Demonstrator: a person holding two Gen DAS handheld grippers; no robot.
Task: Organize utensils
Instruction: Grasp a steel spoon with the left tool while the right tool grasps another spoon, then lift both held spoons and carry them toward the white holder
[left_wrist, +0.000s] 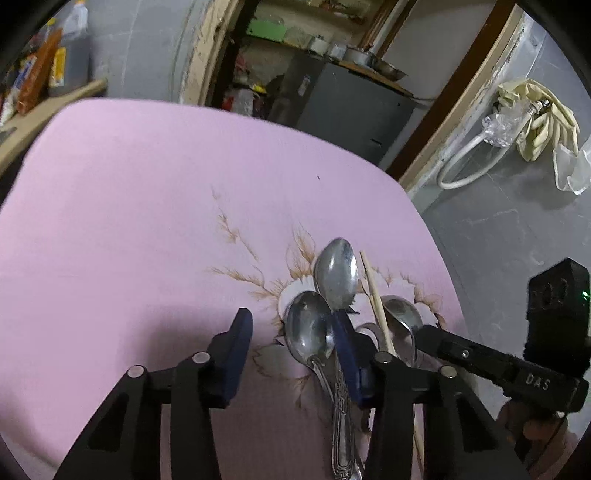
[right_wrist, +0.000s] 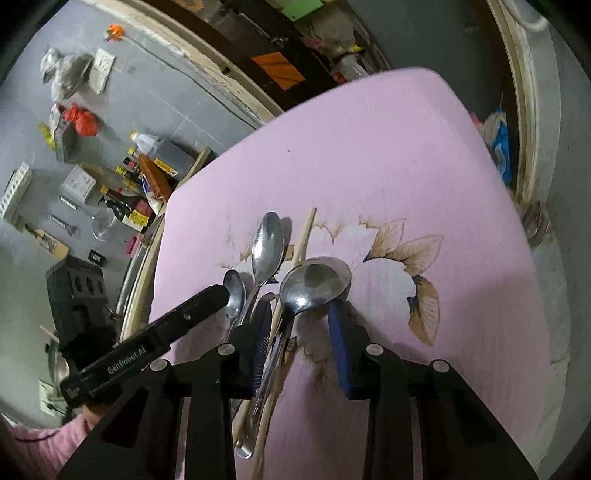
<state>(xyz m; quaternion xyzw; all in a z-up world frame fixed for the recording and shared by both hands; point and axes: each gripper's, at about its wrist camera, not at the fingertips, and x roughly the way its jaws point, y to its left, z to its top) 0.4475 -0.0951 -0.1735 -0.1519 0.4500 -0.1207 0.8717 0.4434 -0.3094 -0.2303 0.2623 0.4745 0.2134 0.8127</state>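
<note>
Left wrist view shows our left claw (left_wrist: 291, 354) with its blue-padded fingers (left_wrist: 236, 347) spread apart over a pink bench (left_wrist: 110, 221) printed with a brown and white flower. No utensil sits between them: the right-hand finger lies over the neck of the spoons, and the bare pink surface fills the gap. A cluster of metal spoons lies at the flower print. A spoon with an ornate handle (left_wrist: 308, 332) has its bowl just left of that finger, and a second spoon (left_wrist: 337, 273) points further away, its bowl touching the first. A wooden chopstick (left_wrist: 373, 291) runs alongside them on the right, and beyond it lies a third spoon (left_wrist: 402, 314). The black body of our other tool enters from the right.

From the right wrist view, our right claw (right_wrist: 301, 332) is also wide apart. A large round-bowled spoon (right_wrist: 314, 280) lies between its fingers, with its handle and the chopstick (right_wrist: 304, 236) passing close by the left finger; we cannot tell whether anything touches the pads. The slimmer spoon (right_wrist: 267, 243) and a small spoon (right_wrist: 234, 291) lie just left of it, the small one beside the tip of the left tool's black finger (right_wrist: 192, 314).

Bottles and clutter sit on the grey floor (right_wrist: 166, 103) beyond the bench edge.
</note>
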